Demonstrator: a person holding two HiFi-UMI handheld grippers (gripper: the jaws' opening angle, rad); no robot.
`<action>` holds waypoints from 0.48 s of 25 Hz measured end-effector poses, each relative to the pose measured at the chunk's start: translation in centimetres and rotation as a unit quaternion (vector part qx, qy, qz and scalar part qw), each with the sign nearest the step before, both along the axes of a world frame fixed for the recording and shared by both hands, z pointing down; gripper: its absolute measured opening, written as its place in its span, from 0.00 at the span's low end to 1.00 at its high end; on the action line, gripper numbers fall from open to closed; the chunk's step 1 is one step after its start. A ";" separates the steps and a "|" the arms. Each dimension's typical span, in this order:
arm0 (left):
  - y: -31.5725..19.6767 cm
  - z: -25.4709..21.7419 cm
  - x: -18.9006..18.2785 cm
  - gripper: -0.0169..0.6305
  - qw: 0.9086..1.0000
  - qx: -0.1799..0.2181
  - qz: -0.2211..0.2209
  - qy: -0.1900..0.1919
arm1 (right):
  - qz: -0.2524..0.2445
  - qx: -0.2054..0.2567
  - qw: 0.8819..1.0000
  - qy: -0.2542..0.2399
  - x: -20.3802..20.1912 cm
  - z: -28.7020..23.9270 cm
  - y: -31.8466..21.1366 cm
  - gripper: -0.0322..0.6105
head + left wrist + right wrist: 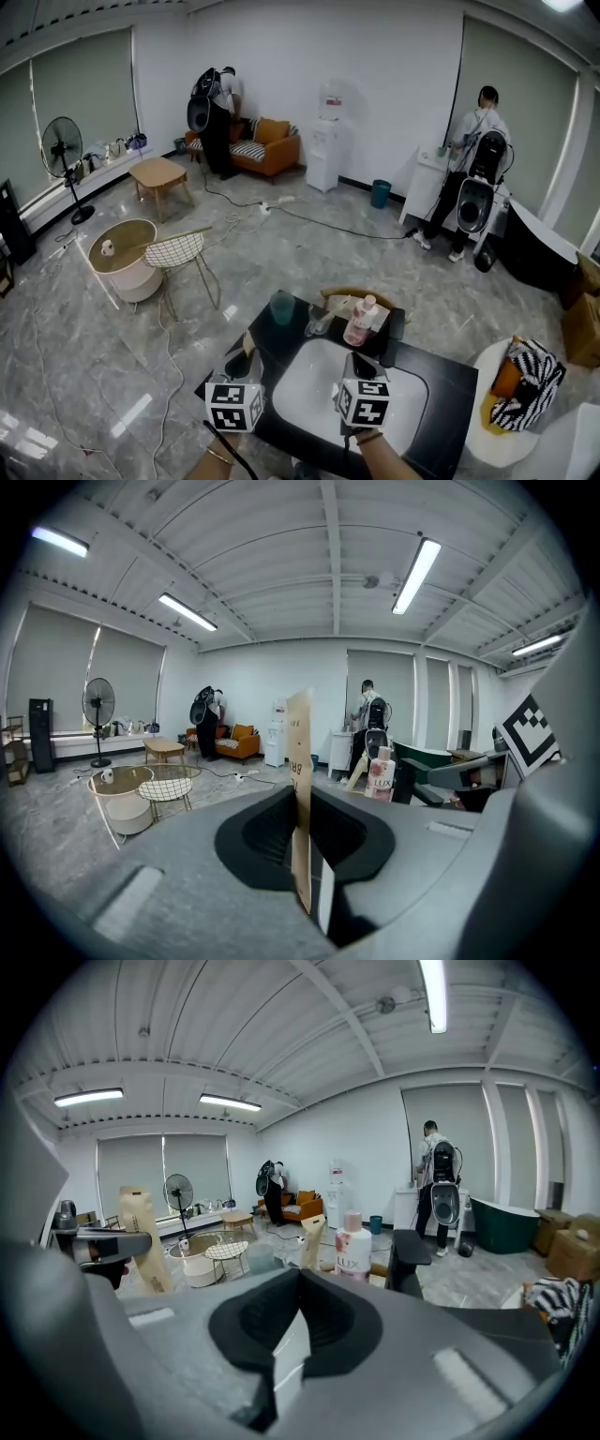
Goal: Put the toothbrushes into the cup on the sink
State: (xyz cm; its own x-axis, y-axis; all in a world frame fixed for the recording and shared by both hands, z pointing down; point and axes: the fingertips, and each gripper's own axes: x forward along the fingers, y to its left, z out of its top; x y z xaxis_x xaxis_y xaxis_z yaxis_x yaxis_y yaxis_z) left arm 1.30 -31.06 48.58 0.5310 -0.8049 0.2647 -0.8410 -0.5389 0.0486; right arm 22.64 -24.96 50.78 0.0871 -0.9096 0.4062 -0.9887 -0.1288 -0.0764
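Observation:
A flat kraft toothbrush box (pixel 300 789) stands upright between the jaws of my left gripper (pixel 306 810), which is shut on it. In the head view that gripper (pixel 241 364) hovers over the left edge of the white sink (pixel 309 398), with the box (pixel 248 343) poking up. My right gripper (pixel 363 366) hangs over the sink's back rim, jaws shut with nothing between them (pixel 296 1279). The teal cup (pixel 282 307) stands at the counter's back left corner, also in the right gripper view (pixel 262 1258). A second kraft box (pixel 311 1239) leans beside it.
A pink bottle (pixel 359 321) and a clear glass (pixel 319 324) stand behind the basin on the black counter (pixel 445 389). A black faucet (pixel 410 1258) rises at the right. Two people work at the far wall. A wire chair (pixel 180 255) stands on the floor to the left.

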 end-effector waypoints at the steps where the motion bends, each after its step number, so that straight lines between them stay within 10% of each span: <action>1: -0.2 -0.1 0.1 0.09 1.000 0.002 0.001 -0.001 | 0.000 -0.001 1.000 -0.002 0.0 0.1 0.0 0.06; 12: -3.3 -1.7 1.5 0.09 1.000 0.014 0.014 0.013 | 0.001 -0.009 1.000 -0.016 -0.5 1.2 -0.7 0.05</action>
